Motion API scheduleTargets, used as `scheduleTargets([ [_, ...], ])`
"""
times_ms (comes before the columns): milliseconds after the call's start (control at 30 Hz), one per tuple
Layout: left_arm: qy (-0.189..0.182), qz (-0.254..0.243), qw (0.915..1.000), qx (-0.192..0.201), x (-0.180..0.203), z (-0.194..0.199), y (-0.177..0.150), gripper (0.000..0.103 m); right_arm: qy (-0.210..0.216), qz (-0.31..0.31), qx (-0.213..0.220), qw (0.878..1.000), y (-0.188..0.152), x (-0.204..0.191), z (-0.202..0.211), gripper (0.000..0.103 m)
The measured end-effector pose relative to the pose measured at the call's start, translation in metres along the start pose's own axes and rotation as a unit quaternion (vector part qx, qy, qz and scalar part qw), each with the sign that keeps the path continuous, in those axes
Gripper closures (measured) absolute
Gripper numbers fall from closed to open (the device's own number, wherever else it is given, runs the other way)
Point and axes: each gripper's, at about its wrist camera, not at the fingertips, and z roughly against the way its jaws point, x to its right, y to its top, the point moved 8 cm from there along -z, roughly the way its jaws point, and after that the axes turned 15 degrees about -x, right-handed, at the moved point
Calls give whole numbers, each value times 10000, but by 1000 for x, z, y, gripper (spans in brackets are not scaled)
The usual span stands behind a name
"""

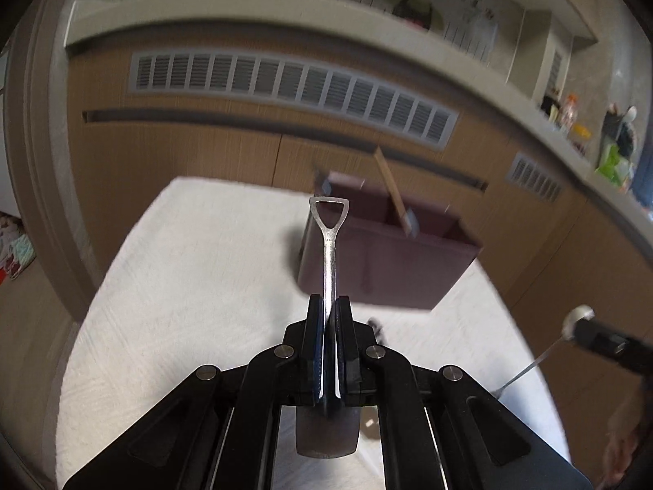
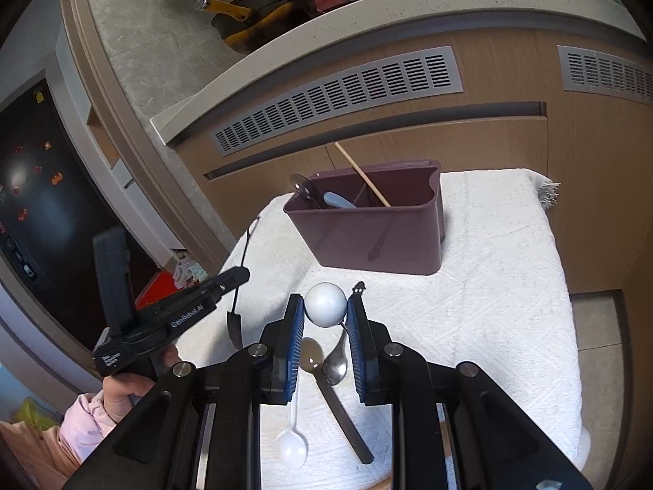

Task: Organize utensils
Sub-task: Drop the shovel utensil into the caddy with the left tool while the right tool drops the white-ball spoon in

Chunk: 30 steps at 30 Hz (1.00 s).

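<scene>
The left gripper [image 1: 329, 322] is clamped on the stem of a small shovel-shaped steel spoon [image 1: 329, 245], whose triangular loop handle points ahead toward the maroon plastic utensil caddy [image 1: 387, 261] on the white textured cloth [image 1: 196, 286]. The right gripper [image 2: 326, 310] pinches the white ball end of a utensil [image 2: 325, 304] between its blue pads, the caddy just beyond. Below its jaws lie a brown spoon [image 2: 313, 357], a steel spoon [image 2: 336, 365] and a white plastic spoon [image 2: 291, 447].

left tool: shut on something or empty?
Shut on the shovel-shaped spoon: the left tool has its pads clamped on the handle, blade hanging below, lifted clear of the white cloth.
</scene>
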Motion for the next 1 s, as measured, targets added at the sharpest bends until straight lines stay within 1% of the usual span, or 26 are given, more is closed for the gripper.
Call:
scheduleTargets([
  [33, -93, -38, 9998, 176, 6, 9, 12, 97, 29, 7, 49, 10000, 5, -3, 4, 84],
  [100, -316, -173, 9970, 685, 24, 38, 42, 97, 94, 121, 199, 9997, 19, -11, 15, 84],
  [167, -552, -387, 9910, 1157, 44, 65, 78, 97, 66, 335, 475, 9983, 41, -23, 35, 84],
  [233, -654, -550, 9839, 1570, 59, 84, 108, 97, 23, 558, 833, 9950, 70, -36, 60, 84],
  [300, -632, -658, 9778, 1884, 66, 91, 131, 97, 145, 642, 1069, 9921, 94, -42, 76, 84],
  [367, -658, -675, 9738, 2069, 70, 85, 149, 97, 311, 687, 1293, 9887, 116, -46, 87, 84],
  [433, -648, -614, 9736, 2102, 66, 72, 159, 97, 276, 680, 1408, 9873, 134, -42, 87, 84],
  [500, -708, -571, 9753, 2011, 61, 53, 167, 97, 285, 644, 1414, 9874, 145, -35, 79, 84],
  [633, -598, -446, 9775, 1972, 53, 15, 171, 97, 228, 496, 1260, 9905, 160, -15, 52, 84],
  [733, -439, -444, 9785, 1965, 49, -11, 162, 97, 242, 363, 1060, 9934, 163, -1, 29, 84],
  [833, -363, -347, 9829, 1773, 41, -41, 156, 97, 136, 251, 899, 9955, 167, 13, 4, 84],
  [933, -420, -213, 9884, 1443, 32, -68, 146, 97, 41, 231, 725, 9971, 166, 22, -19, 84],
  [1000, -403, -215, 9904, 1307, 31, -80, 137, 97, -6, 219, 601, 9980, 165, 26, -33, 84],
])
